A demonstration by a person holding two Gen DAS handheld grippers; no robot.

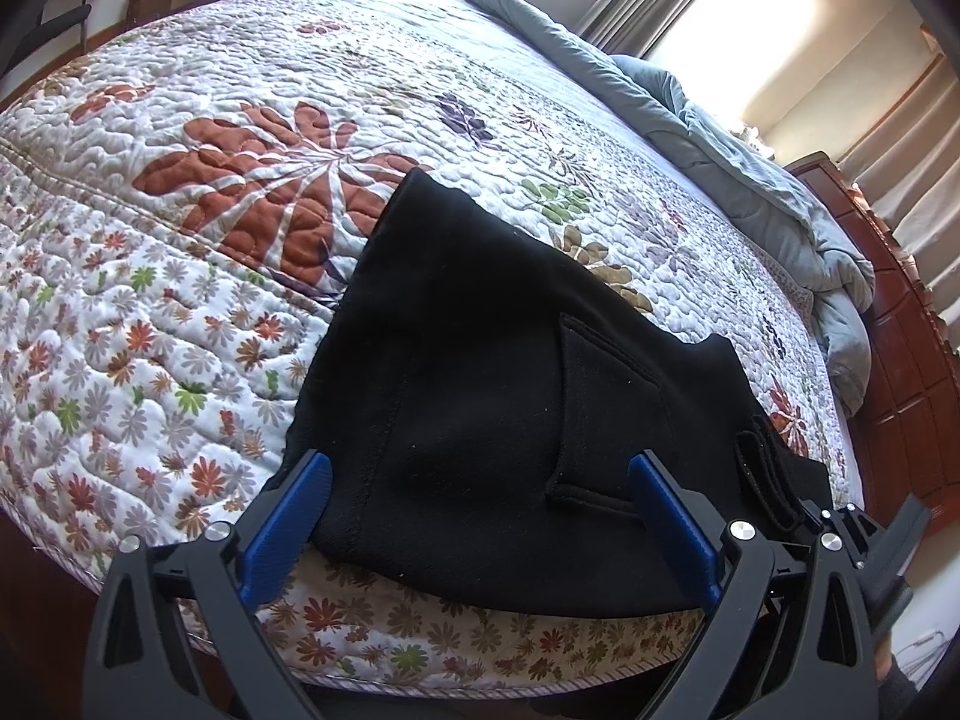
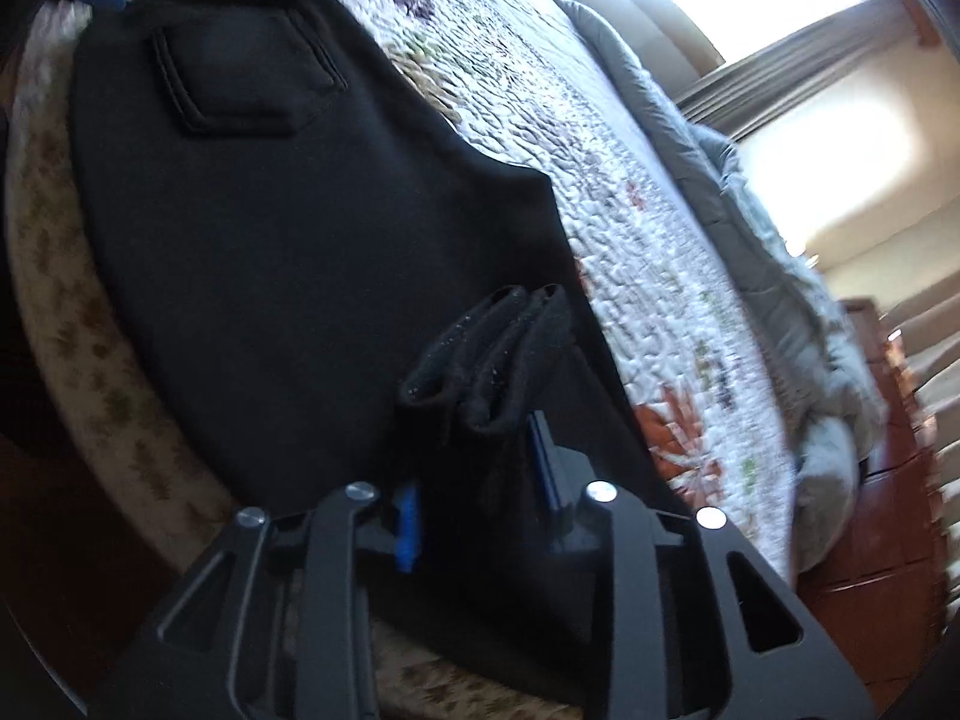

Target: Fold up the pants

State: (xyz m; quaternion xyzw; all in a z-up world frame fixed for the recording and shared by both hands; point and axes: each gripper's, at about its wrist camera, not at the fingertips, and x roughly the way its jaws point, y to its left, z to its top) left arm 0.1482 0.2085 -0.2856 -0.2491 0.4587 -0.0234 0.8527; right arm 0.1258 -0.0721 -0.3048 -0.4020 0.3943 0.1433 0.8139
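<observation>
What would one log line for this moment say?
left tool: open, over pants | right tool: shut on pants' bunched end | pants: on bed quilt

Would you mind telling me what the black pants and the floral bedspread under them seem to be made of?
The black pants look like thick matte knit, perhaps fleece: soft rolled edges, lint specks, no sheen. The floral bedspread looks like printed, quilted cotton: puffy stitched cells, matte surface. The fibre of either is uncertain.

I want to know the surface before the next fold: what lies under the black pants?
The black pants lie on a floral quilt covering the bed, near its front edge. The quilt directly beneath is hidden by the fabric. The right claw grips a bunched part; what that hides cannot be seen.
</observation>
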